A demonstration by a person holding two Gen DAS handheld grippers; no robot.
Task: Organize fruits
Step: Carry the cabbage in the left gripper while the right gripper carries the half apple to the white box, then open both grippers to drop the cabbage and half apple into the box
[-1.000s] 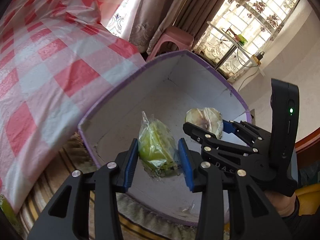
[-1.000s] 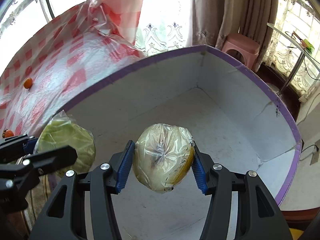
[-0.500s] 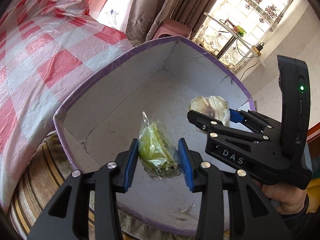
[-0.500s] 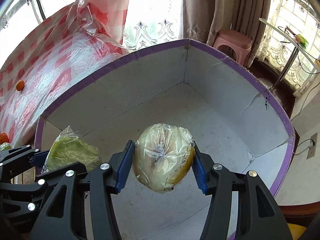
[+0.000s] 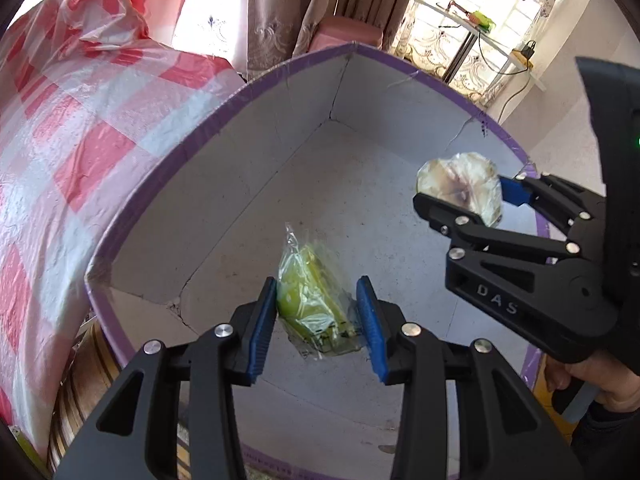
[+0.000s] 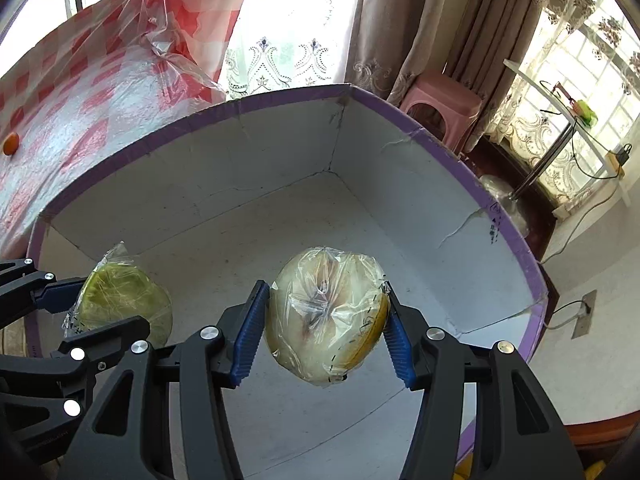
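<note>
Over the open purple-rimmed box (image 6: 472, 184), both grippers hang with fruit clamped. The left gripper (image 5: 320, 320) is clenched on a green fruit in plastic wrap (image 5: 308, 300), toward the box's near left corner; the right gripper (image 6: 324, 332) grasps a pale yellow wrapped fruit (image 6: 328, 312) above the middle of the floor. Neither is set down yet, and the bare box floor suggests the sorting has barely begun. An orange fruit (image 6: 10, 143) waits on the checked tablecloth (image 6: 80, 92), far left.

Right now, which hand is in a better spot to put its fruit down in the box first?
Probably left: the left gripper holds its green fruit deeper in the box than the right gripper's yellow fruit.
</note>
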